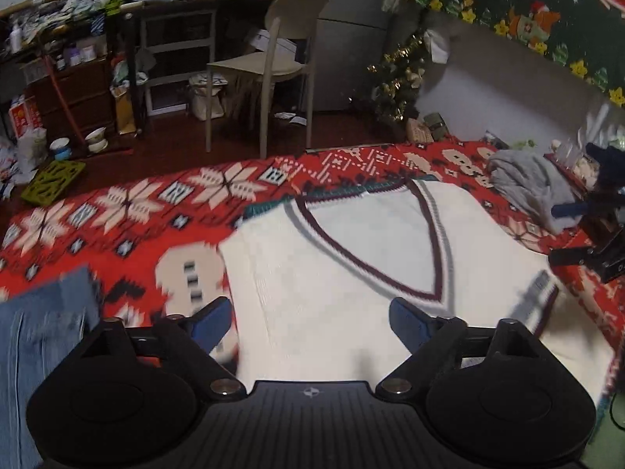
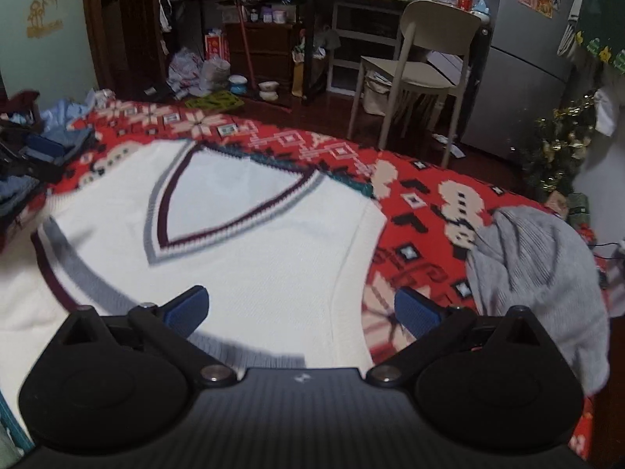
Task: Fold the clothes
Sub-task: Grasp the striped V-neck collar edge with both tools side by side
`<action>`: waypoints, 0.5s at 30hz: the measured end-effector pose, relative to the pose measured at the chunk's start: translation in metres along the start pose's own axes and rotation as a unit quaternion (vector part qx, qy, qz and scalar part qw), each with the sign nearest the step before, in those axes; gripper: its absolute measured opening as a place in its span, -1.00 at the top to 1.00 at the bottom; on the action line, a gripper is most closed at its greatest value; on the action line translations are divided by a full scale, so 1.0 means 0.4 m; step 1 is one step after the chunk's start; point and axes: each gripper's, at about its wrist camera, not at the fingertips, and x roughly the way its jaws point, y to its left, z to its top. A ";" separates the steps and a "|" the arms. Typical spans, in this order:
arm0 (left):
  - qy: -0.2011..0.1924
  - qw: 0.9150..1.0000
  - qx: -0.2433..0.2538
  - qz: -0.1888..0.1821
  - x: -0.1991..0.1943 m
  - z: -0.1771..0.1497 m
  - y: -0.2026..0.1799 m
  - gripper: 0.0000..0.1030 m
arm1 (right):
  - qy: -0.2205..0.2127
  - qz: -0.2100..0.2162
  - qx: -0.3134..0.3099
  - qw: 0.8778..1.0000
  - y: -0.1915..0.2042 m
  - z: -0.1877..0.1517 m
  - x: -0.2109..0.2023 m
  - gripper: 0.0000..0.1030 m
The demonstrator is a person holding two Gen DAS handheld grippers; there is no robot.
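A white knit V-neck vest with maroon and grey trim lies flat on a red patterned blanket. My left gripper is open and empty, just above the vest's left part. In the right wrist view the same vest lies spread out, and my right gripper is open and empty above its right edge. The right gripper also shows at the far right of the left wrist view.
A crumpled grey garment lies on the blanket right of the vest. Blue denim lies at the left, with more clothes piled there. Beyond the blanket stand a beige chair, cluttered shelves and a small Christmas tree.
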 end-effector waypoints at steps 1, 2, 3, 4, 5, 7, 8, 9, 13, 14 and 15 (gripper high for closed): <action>0.000 1.000 0.001 -0.001 0.015 0.015 0.007 -0.52 | 0.001 0.004 -0.007 1.000 -0.007 0.014 0.020 -0.97; 0.000 1.000 0.002 -0.002 0.030 0.031 0.014 -0.47 | 0.003 0.002 -0.018 1.000 -0.013 0.026 0.042 -0.88; 0.000 1.000 0.003 -0.003 0.046 0.046 0.021 -0.42 | 0.007 0.001 -0.030 1.000 -0.019 0.037 0.064 -0.74; 0.000 1.000 0.004 -0.005 0.061 0.062 0.028 -0.29 | 0.013 -0.001 -0.041 0.999 -0.025 0.049 0.088 -0.65; 0.000 1.000 0.005 -0.006 0.076 0.077 0.036 -0.19 | 0.017 -0.005 -0.049 0.999 -0.032 0.063 0.111 -0.49; 0.000 1.000 0.007 -0.008 0.107 0.108 0.050 -0.10 | 0.023 -0.013 -0.051 0.998 -0.052 0.085 0.154 -0.32; 0.002 1.000 0.004 -0.006 0.122 0.116 0.059 0.04 | 0.025 -0.017 -0.052 0.998 -0.062 0.097 0.175 -0.14; 0.003 1.000 0.000 -0.004 0.138 0.123 0.068 0.11 | 0.027 -0.018 -0.052 0.998 -0.072 0.108 0.193 0.05; 0.009 1.000 -0.013 -0.010 0.189 0.145 0.097 0.22 | 0.025 -0.016 -0.049 0.998 -0.109 0.151 0.264 0.27; 0.011 1.000 -0.011 -0.010 0.198 0.148 0.100 0.22 | 0.027 -0.010 -0.045 0.999 -0.118 0.159 0.279 0.27; 0.012 1.000 -0.009 -0.009 0.207 0.151 0.103 0.22 | 0.029 -0.005 -0.041 0.999 -0.127 0.166 0.295 0.27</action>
